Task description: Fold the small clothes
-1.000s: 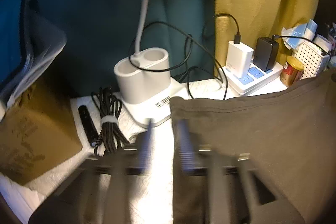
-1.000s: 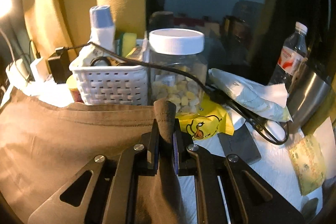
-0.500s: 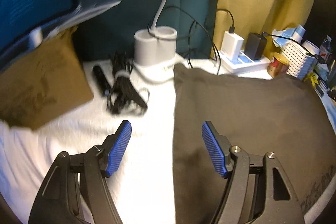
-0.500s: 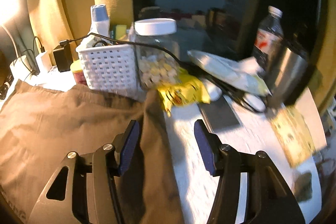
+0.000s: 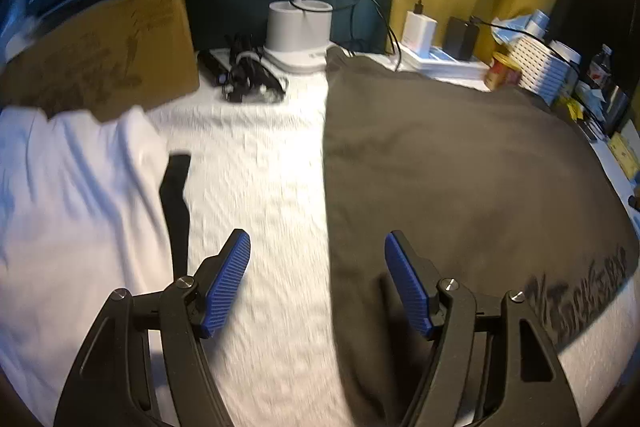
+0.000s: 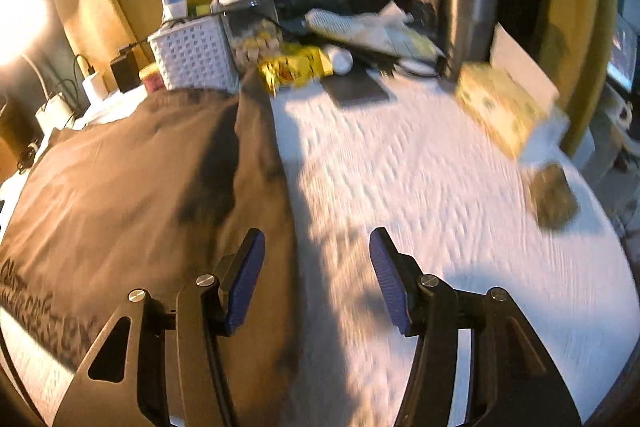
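**Brown shirt laid flat, both tools free**

Brown shirt [image 5: 460, 179] lies spread on the white-covered surface [image 5: 260, 167], printed hem nearest. Left tool [image 5: 317, 283] and right tool [image 6: 317, 279] are released; the right's jaws have just opened, nothing between them. Next: probably grip the near edges for another fold.

Dark stylised lettering running along the hem of the brown-grey cotton garment [image 5: 460, 163], too blurred for reading, faint dark print showing on the brown cardboard box [image 5: 100, 59], equally illegible
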Tool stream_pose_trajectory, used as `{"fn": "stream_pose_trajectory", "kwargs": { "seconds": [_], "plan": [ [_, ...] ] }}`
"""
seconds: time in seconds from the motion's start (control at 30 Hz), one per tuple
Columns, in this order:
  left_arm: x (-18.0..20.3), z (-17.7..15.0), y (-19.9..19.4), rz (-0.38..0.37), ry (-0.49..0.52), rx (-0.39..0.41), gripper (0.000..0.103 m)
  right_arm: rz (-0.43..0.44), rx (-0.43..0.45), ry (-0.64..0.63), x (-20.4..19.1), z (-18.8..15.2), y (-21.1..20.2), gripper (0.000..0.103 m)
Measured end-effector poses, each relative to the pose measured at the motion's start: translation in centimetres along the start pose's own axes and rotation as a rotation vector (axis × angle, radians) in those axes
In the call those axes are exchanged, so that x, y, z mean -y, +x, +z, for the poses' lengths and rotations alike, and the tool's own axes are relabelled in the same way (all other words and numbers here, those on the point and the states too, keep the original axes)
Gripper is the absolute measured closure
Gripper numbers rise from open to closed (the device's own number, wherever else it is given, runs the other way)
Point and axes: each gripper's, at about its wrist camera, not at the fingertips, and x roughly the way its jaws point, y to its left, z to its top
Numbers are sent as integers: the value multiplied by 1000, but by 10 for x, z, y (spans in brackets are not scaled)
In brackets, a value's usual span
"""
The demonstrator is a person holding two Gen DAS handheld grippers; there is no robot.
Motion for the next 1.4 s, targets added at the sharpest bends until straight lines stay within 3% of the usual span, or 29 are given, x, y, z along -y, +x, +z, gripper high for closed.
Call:
{"fn": "stream_pose_trajectory", "kwargs": {
  "seconds": [0.17,0.37,0.4,0.43,0.57,0.6,0.67,0.7,0.77,0.87,1.0,1.4],
  "plan": [
    [5,-23,-14,-40,-30,-2,33,20,-66,14,-2,-32,-8,45],
    [19,-41,-19,-51,9,-21,33,63,-48,4,-9,-52,-21,45],
    [20,-42,-21,-45,14,-23,33,65,-46,1,-10,-53,-22,47],
    [22,-42,-21,-37,21,-27,33,76,-47,-10,-14,-54,-23,54],
    [29,-47,-22,-12,65,-37,34,101,-61,-66,-28,-60,-25,57],
    [30,-48,-22,-10,83,-39,35,101,-61,-77,-30,-60,-25,63],
    [29,-49,-24,-34,88,-42,48,87,-54,-89,-33,-61,-25,77],
    [29,-51,-26,-37,91,-39,65,115,-54,-88,-32,-61,-25,95],
    [30,-53,-30,-76,74,-36,99,122,-53,-87,-31,-62,-27,95],
    [36,-58,-45,-36,58,25,99,112,-41,-108,-33,-62,-32,95],
    [38,-61,-66,-43,42,69,99,102,-1,-107,-29,-61,-46,95],
    [50,-84,-88,-64,84,48,99,65,56,-69,-22,-83,-71,95]
  ]
}}
